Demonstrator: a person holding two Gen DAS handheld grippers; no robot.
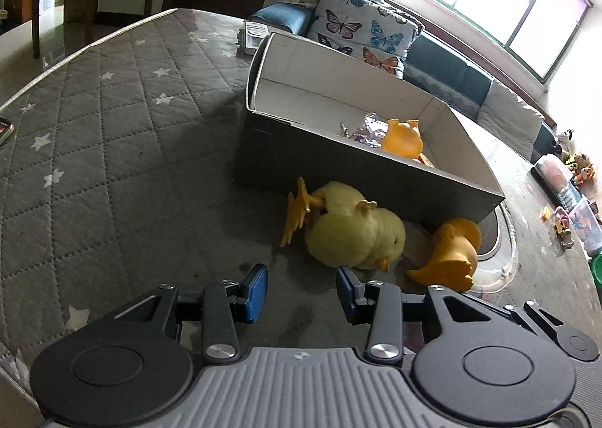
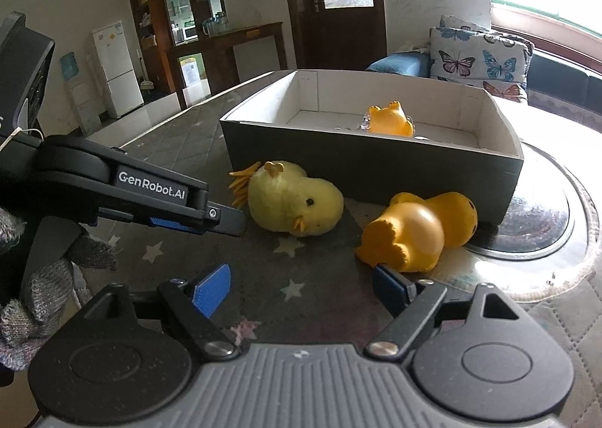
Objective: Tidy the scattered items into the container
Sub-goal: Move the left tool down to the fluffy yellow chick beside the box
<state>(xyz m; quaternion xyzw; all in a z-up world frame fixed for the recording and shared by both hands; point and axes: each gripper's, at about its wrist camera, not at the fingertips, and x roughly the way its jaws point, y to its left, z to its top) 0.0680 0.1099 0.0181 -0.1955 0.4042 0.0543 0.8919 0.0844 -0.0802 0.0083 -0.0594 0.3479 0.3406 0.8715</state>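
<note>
A pale yellow plush chick (image 1: pixel 350 228) (image 2: pixel 293 198) lies on its side on the grey star-quilted table, against the near wall of a dark cardboard box (image 1: pixel 338 160) (image 2: pixel 376 164). An orange rubber duck (image 1: pixel 449 253) (image 2: pixel 417 230) lies tipped over beside it. Another orange toy (image 1: pixel 402 138) (image 2: pixel 389 119) lies inside the box with some clear wrapping. My left gripper (image 1: pixel 303 290) is open and empty, just short of the chick; it also shows in the right wrist view (image 2: pixel 210 221). My right gripper (image 2: pixel 301 292) is open and empty, its right finger close to the duck.
A round glass insert (image 2: pixel 534 228) sits in the table to the right of the box. A phone (image 1: pixel 5 128) lies at the table's left edge. Butterfly cushions (image 1: pixel 361 25) and a sofa stand behind. Small toys and containers (image 1: pixel 572 198) crowd the far right.
</note>
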